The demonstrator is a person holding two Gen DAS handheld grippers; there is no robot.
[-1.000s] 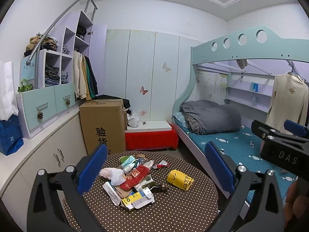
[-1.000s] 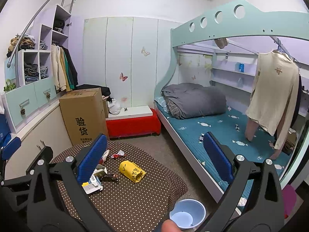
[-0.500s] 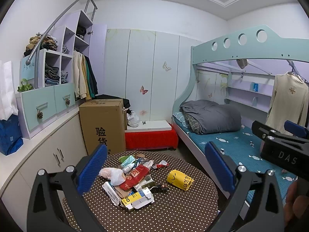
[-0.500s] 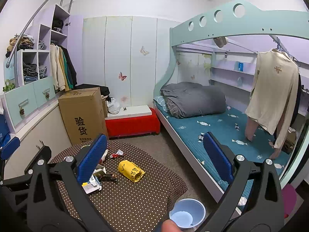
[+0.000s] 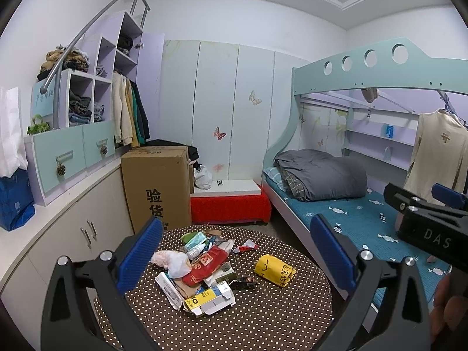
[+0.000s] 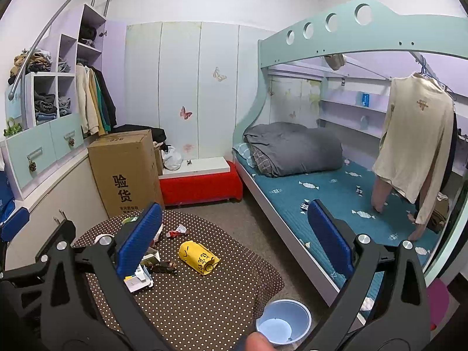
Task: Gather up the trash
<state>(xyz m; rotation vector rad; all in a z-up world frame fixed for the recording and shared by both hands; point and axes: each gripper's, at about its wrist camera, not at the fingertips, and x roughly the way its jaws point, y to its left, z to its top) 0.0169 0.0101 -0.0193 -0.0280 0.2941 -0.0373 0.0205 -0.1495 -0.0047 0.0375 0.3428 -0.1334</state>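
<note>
From the left wrist camera, the left gripper (image 5: 237,251) hangs above the round polka-dot table (image 5: 263,321), its blue fingers (image 5: 140,253) spread wide with nothing between them. On the table lies a heap of trash (image 5: 199,272): a pale plastic bag (image 5: 171,260), a red packet (image 5: 204,266), and a flattened white and yellow carton (image 5: 209,298) nearest the camera, marked with a large "0". Right of the heap, apart from it, a yellow bag (image 5: 273,269) lies with its long axis running across the table and black writing too small to read. Behind the table stands a cardboard box (image 5: 156,188) printed "验货". The right gripper (image 5: 424,219), at the frame's right edge, reads "DAS".

From the right wrist camera, the right gripper (image 6: 234,234) also stands wide apart and empty. The yellow bag (image 6: 199,257) lies on the table, its long axis angled toward the blue bin (image 6: 283,318) on the floor beside the table.
</note>
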